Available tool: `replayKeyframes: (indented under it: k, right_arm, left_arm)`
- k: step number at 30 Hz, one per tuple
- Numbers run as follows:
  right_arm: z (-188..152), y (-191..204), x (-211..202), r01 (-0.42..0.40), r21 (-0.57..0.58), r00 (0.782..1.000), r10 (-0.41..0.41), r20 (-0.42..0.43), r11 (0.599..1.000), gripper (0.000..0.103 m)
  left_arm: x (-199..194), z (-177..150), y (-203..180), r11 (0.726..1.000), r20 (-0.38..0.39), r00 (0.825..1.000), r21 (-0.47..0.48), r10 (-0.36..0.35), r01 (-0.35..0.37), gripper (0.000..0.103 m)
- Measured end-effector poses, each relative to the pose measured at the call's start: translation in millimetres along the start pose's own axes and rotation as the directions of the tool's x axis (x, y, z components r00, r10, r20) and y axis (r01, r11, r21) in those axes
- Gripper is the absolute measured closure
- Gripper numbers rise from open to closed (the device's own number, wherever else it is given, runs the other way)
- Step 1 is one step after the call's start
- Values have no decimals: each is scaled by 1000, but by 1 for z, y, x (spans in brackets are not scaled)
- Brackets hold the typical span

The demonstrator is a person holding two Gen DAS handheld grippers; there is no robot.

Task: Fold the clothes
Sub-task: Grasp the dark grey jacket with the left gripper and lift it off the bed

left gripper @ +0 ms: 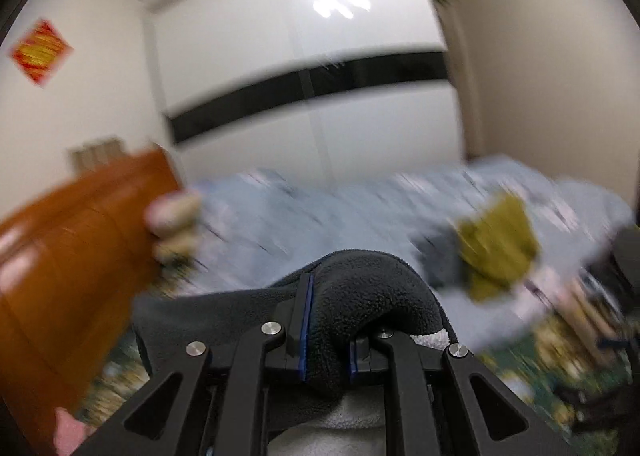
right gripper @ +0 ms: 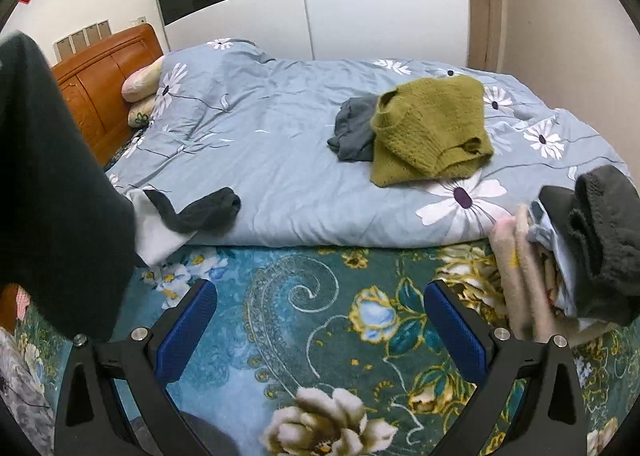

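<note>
My left gripper (left gripper: 326, 340) is shut on a dark grey fleece garment (left gripper: 360, 296) with a white lining, bunched between the blue pads. The left wrist view is blurred by motion. The same dark garment (right gripper: 60, 183) hangs at the left of the right wrist view, its sleeve (right gripper: 204, 209) lying on the bed edge. My right gripper (right gripper: 316, 332) is open and empty above the floral sheet (right gripper: 320, 296). A green knit sweater (right gripper: 432, 127) lies on a grey garment (right gripper: 354, 127) on the blue duvet (right gripper: 260, 127).
A pile of clothes (right gripper: 580, 252) sits at the right edge of the bed. Pillows (right gripper: 144, 91) lie against the orange wooden headboard (right gripper: 100, 75). A white wardrobe (right gripper: 360, 7) stands behind the bed.
</note>
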State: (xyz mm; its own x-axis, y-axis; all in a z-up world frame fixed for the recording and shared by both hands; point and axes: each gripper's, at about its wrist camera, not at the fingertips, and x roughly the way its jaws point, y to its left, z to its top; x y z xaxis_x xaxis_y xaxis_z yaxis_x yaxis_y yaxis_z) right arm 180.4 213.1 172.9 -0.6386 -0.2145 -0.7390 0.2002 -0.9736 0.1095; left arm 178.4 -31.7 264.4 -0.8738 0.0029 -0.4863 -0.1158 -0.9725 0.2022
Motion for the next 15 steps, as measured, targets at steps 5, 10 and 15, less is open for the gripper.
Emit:
replayKeyframes:
  k: [5, 10, 15]
  right_arm:
    - [-22, -26, -1, 50, 43, 997, -48, -52, 998, 0]
    - [-55, -64, -13, 132, 77, 987, -123, -107, 988, 0]
    - [-75, -101, -26, 195, 135, 974, -175, -146, 971, 0]
  left_arm:
    - [57, -74, -109, 969, -278, 933, 28, -230, 247, 89]
    - [84, -112, -196, 927, -439, 846, 70, -304, 370, 89]
    - [106, -128, -221, 920, -515, 797, 40, -316, 391, 84]
